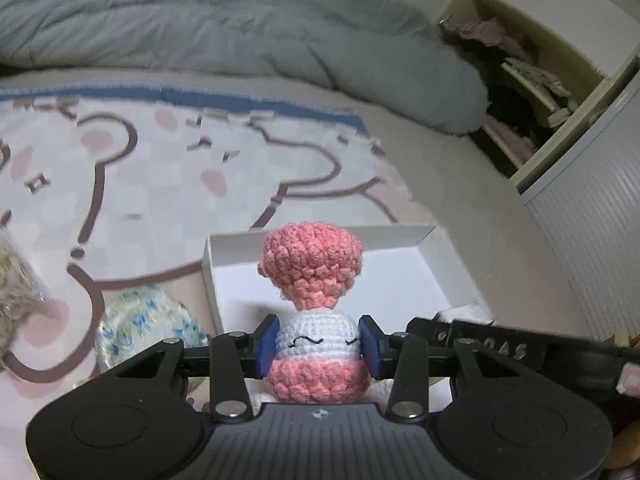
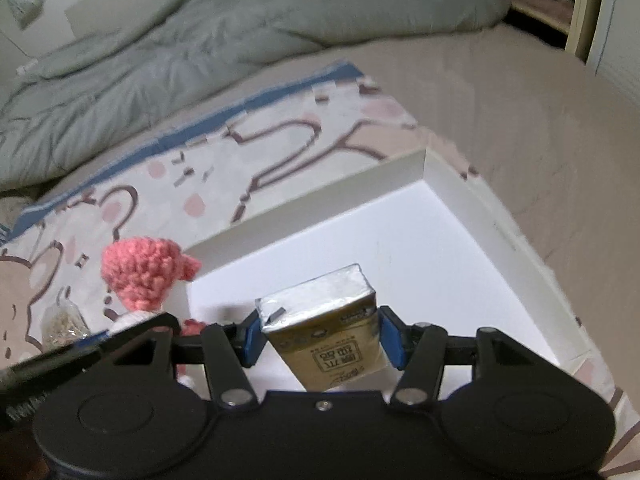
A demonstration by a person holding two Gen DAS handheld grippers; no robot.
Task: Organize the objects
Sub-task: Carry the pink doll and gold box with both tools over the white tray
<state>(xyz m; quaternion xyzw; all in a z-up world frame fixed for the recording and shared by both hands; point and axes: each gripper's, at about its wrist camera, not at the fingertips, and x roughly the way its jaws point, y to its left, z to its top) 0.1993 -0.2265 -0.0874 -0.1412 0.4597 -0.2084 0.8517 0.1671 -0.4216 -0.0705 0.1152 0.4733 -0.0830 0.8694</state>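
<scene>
On the far left of the left wrist view a clear crinkly bag of beige fibrous stuff (image 1: 16,292) lies on the printed blanket (image 1: 168,168), a soft cloth with brown bear outlines, pink blots and a blue border. Just right of it sits a round, fuzzy pale pad with blue and yellow flecks (image 1: 148,324). Next comes the left gripper (image 1: 319,346), its blue pads clamped on the white middle band of a crocheted doll (image 1: 316,312): knobbly coral yarn forms a bulbous puff on top and a skirt-like base, with thin black stitched curves on the white. The doll hangs in front of the near left corner of the white box (image 1: 436,248), a shallow, smooth, straight-walled cardboard tray resting on the blanket. Further right, the right gripper (image 2: 318,334) pinches a small rectangular drink carton (image 2: 324,328), olive-tan with a shiny silver foil top and dark printed characters, tilted and held above the bright floor of the box. Behind everything a puffy grey-green quilted duvet (image 2: 168,56) lies rumpled across the bed, and at the far right stands an open cupboard (image 1: 532,80).
</scene>
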